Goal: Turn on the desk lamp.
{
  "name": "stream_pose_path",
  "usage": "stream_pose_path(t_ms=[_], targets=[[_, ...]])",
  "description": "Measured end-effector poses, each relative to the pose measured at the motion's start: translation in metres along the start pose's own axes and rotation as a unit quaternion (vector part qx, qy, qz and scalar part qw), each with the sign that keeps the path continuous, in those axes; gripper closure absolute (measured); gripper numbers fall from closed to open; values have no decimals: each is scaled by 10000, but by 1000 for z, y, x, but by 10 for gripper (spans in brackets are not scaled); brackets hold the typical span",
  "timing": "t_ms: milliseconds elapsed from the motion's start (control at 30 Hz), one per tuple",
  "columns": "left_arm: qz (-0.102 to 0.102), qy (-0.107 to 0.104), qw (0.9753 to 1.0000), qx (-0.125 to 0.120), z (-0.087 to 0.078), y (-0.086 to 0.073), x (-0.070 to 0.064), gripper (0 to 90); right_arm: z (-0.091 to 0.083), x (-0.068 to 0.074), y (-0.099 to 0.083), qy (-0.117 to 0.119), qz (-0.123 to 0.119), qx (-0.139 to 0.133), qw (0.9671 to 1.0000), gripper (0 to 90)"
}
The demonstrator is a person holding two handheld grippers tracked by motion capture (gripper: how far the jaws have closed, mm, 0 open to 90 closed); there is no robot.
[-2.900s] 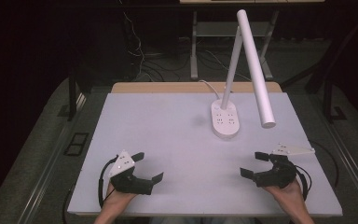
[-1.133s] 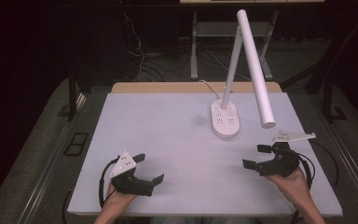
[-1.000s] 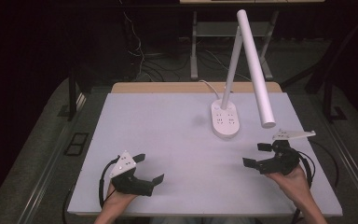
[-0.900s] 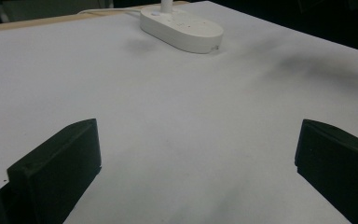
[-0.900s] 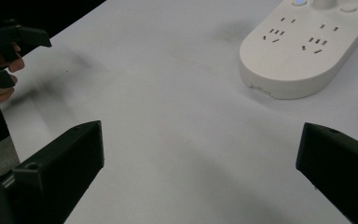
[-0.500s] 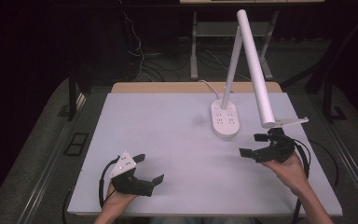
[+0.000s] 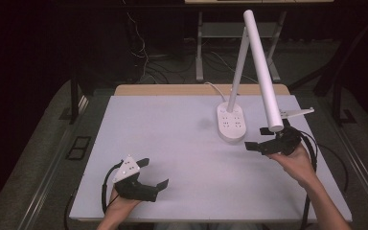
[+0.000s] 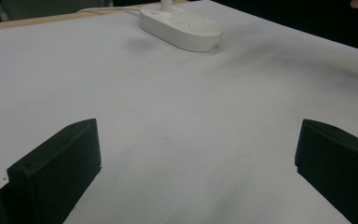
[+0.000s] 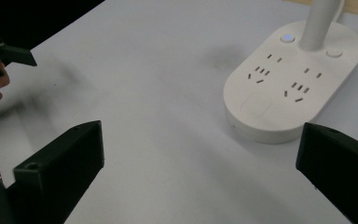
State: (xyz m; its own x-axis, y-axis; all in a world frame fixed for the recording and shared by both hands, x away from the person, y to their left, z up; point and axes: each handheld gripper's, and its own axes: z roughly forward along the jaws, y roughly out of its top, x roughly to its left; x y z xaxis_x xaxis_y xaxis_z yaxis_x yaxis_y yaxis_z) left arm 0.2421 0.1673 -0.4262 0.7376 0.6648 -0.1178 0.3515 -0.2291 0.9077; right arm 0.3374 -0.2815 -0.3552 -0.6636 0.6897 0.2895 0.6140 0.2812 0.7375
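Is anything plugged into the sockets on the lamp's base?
No, in the right gripper view every socket slot on the lamp base is bare, with no plug in it.

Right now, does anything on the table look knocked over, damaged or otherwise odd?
Nothing stands out. The lamp stands upright on its base, which sits flat on the table. A faint grey smudge marks the surface left of the base. Both grippers, left and right, are open and empty.

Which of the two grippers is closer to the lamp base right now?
The right gripper, raised just beside the lamp base under the lamp head; the left gripper sits back at the table's near edge.
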Motion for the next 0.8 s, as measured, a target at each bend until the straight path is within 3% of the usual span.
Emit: stream_pose_path(t_ms=[800], targets=[[-22,4,10000,-6,-1,0,1,0,26,-42,27,-72,193,39,9998,4]])
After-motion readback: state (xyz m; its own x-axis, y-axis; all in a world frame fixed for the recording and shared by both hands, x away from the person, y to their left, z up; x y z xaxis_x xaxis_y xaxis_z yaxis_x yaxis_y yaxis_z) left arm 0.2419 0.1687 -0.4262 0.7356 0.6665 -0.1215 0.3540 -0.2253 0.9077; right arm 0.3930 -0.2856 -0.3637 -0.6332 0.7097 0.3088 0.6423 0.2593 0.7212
